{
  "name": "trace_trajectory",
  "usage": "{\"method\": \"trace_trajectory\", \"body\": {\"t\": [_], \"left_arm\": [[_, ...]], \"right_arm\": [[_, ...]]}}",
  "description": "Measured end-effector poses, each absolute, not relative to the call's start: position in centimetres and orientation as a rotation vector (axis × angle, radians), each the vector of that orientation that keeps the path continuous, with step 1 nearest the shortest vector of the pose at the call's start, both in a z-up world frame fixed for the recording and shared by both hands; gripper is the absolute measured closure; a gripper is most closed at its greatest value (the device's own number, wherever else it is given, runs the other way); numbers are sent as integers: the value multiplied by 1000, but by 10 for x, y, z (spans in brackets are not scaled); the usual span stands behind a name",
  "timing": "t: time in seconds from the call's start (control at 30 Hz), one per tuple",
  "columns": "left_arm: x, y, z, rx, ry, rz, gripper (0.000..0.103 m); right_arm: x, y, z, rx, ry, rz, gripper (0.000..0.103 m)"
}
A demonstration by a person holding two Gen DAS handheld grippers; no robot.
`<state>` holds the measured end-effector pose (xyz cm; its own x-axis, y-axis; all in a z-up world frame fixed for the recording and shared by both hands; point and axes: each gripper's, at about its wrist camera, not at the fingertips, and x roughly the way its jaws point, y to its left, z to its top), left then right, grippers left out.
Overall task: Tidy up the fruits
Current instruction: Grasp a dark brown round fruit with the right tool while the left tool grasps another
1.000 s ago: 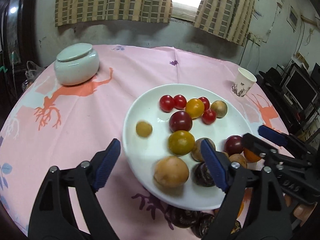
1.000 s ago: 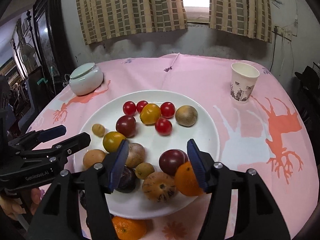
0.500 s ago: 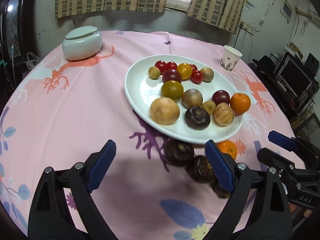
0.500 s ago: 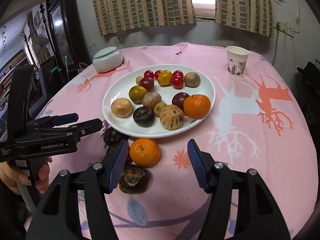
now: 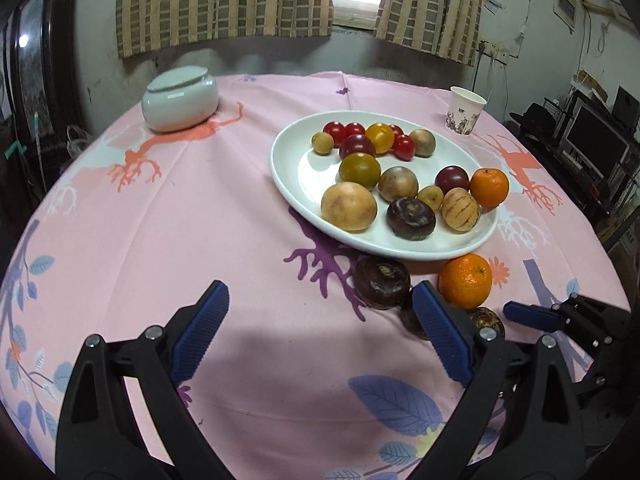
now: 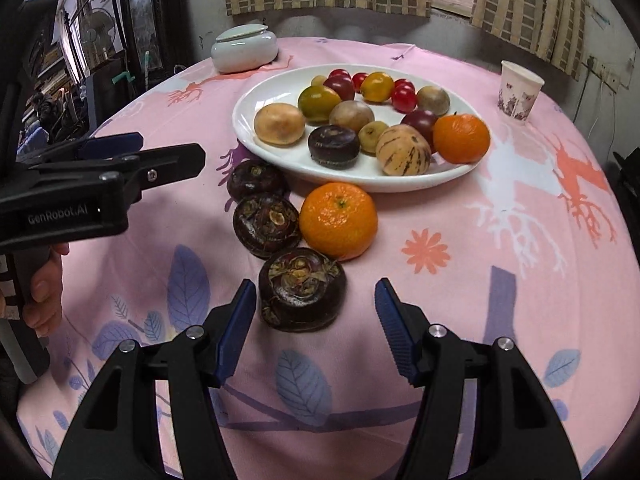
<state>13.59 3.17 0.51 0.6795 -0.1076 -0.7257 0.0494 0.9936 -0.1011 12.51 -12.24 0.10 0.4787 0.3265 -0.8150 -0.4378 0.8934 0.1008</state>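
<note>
Left gripper: you are holding it released, its jaws just widening over bare cloth.
Right gripper: released, nothing pinched; the nearest dark fruit is lying just beyond its tips.
Plate: its near rim is almost touching the orange.
Open room: pink tablecloth to the plate's left.

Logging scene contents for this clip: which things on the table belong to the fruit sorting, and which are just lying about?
Part of the job:
- white plate of mixed fruit
- loose orange
- three dark mangosteens on the cloth
- left gripper and right gripper, both empty

Just lying about:
- lidded ceramic jar
- paper cup
</note>
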Motion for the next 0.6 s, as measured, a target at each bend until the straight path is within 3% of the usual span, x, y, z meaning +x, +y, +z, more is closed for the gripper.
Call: {"method": "trace_trajectory", "body": {"t": [0.23, 0.37, 0.6], "left_arm": [[141, 33, -7, -117, 887, -116, 8], [139, 24, -12, -83, 903, -139, 8], [132, 7, -12, -26, 889, -184, 8]], "right_arm": [[122, -107, -4, -169, 945, 474, 41], [125, -110, -5, -179, 947, 447, 55], [121, -128, 11, -198, 950, 421, 55]]}}
